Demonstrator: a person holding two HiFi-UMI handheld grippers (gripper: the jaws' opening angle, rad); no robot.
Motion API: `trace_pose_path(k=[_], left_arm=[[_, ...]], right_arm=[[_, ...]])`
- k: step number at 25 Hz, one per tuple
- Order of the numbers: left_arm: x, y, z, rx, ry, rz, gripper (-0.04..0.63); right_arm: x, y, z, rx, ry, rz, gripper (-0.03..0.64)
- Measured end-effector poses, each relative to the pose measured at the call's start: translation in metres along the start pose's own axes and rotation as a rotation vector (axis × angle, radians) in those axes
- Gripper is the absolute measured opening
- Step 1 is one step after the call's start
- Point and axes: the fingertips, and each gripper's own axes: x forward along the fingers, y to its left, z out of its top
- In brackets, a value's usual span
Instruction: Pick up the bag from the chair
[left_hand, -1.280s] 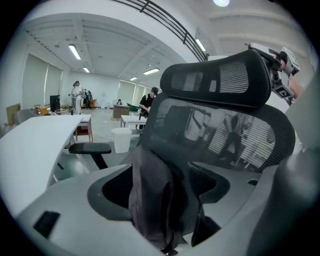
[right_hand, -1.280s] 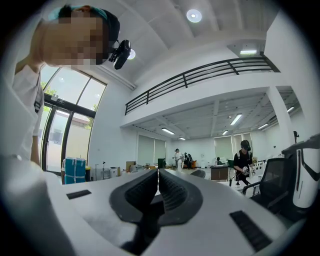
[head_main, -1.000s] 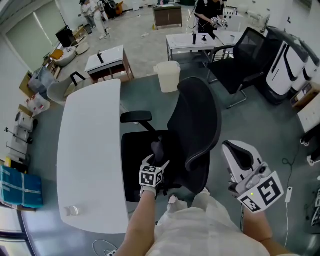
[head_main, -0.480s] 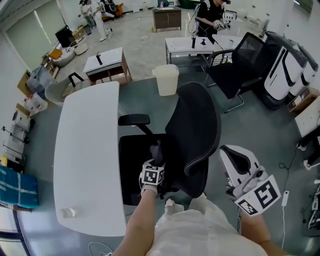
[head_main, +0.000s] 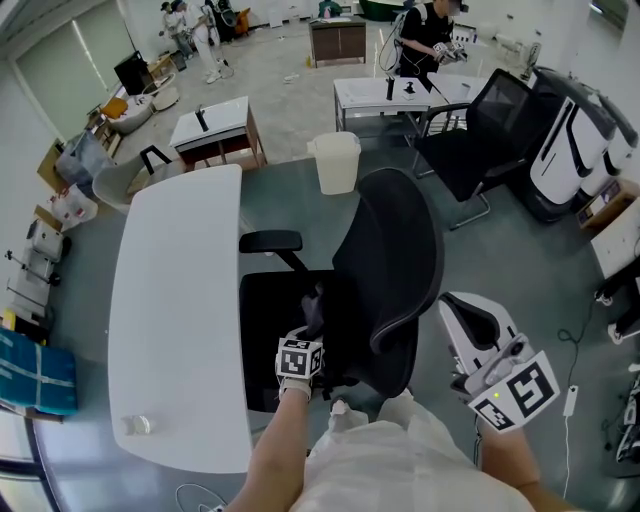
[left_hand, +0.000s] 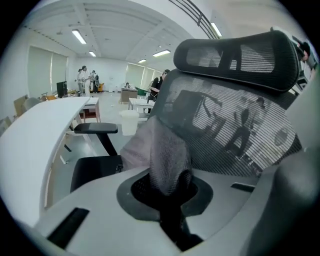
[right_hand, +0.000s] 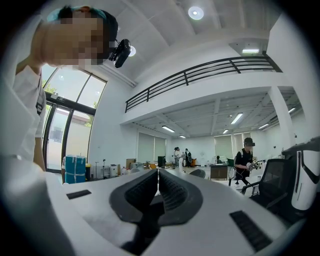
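Gripping the bag (left_hand: 167, 150) in my left tongs (left_hand: 167, 192), I have the two jaws closed on a bunched fold of its grey mesh fabric, which rises out of the pinch and leans toward the backrest (left_hand: 240, 120) of the chair (head_main: 390, 250). From the head view, the left tongs (head_main: 305, 345) reach down over the near edge of the black seat (head_main: 262, 320), and the bag (head_main: 315, 300) shows as a small grey bundle just beyond them, low against the foot of the backrest. I cannot tell whether its underside touches the seat cushion or hangs clear of it.

My right tongs (right_hand: 158, 175) have their ribbed jaws pressed together with nothing between them. They point out into the room, away from the chair. In the head view, the right tongs (head_main: 470, 305) sit to the right of the backrest, well apart from the bag.

The chair's left armrest (head_main: 272, 240) juts toward the long white tabletop (head_main: 175, 300) beside it. A white bin (head_main: 335, 160) stands on the floor beyond the chair.
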Motion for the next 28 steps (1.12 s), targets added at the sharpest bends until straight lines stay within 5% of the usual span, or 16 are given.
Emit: trace_pose_path(k=[16,28], left_arm=[[-0.093,0.031,0.057,-0.161,-0.284,0.092,0.046],[-0.207,0.023,0.165,0.008,-0.555,0.156,0.045]], right_arm=[[0.009,-0.003,0.013,0.027,-0.068,0.015,0.020],[0.013,-0.020,0.022,0.042,-0.124,-0.021,0.020]])
